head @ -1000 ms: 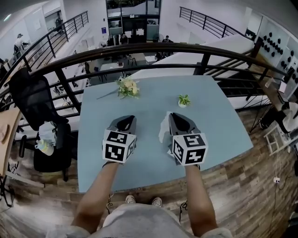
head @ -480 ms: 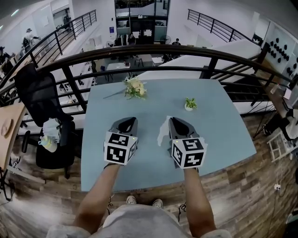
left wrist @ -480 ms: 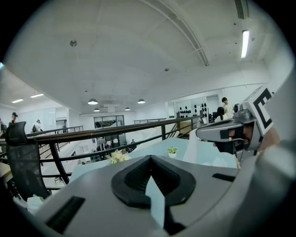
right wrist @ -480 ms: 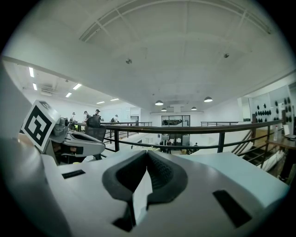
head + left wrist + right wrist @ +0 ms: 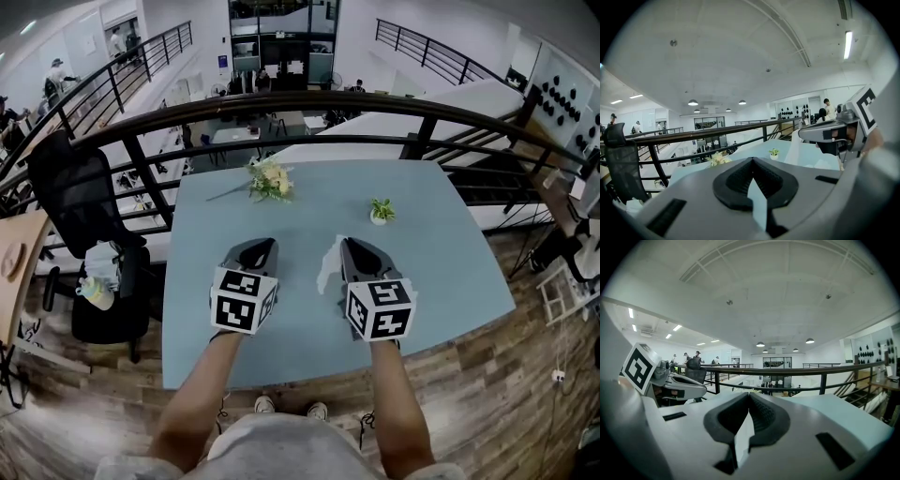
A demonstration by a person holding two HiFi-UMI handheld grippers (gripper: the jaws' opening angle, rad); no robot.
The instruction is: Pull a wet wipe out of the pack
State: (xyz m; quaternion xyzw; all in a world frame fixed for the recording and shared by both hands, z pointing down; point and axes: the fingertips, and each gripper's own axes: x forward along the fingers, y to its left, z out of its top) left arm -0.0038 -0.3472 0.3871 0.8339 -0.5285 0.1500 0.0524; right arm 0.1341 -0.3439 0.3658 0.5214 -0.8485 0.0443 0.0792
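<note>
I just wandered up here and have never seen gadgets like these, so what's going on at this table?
A person stands at a pale blue table with a hand-held gripper in each hand. The right gripper is clamped shut on a white wet wipe, which hangs down from its jaws. The left gripper is held alongside it with its jaws closed. No wipe pack shows in any of the views.

Blue table [image 5: 441, 253], black railing [image 5: 309, 98], wood floor [image 5: 469, 403]

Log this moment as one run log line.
right gripper: shut on wet wipe, hanging over table | left gripper: shut, nothing seen held | pack: not in view
</note>
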